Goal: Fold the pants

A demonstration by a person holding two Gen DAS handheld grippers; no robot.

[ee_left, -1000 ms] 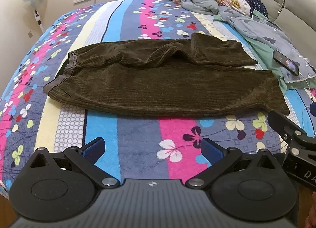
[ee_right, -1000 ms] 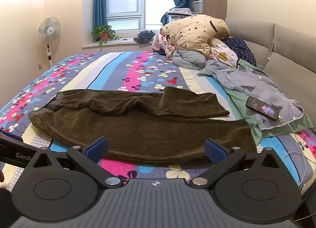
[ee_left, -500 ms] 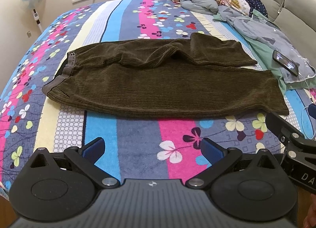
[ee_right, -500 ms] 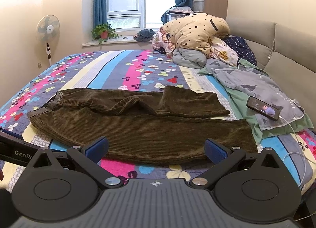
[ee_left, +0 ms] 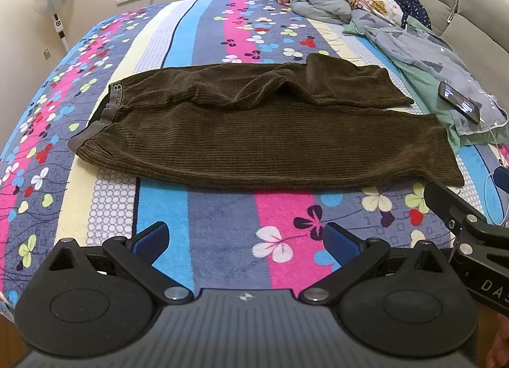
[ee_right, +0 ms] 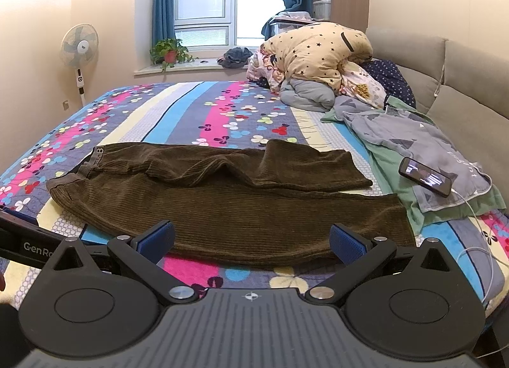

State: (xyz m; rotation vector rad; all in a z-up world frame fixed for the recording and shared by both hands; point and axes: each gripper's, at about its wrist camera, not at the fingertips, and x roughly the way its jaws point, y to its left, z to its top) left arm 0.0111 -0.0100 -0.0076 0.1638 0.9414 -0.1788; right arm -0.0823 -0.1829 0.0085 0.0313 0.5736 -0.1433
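Dark brown corduroy pants lie flat across the flowered bedspread, waistband to the left, leg ends to the right; the far leg is rumpled and shorter-looking. They also show in the right wrist view. My left gripper is open and empty, hovering over the bedspread short of the pants' near edge. My right gripper is open and empty, just at the near edge of the pants. The right gripper's body shows at the right of the left wrist view.
A phone with a white cable lies on grey and green clothes at the right, close to the leg ends. Piled bedding sits at the far right. A fan stands by the left wall.
Both grippers have crept slightly forward toward the pants. The pants have not moved and both grippers stay open.
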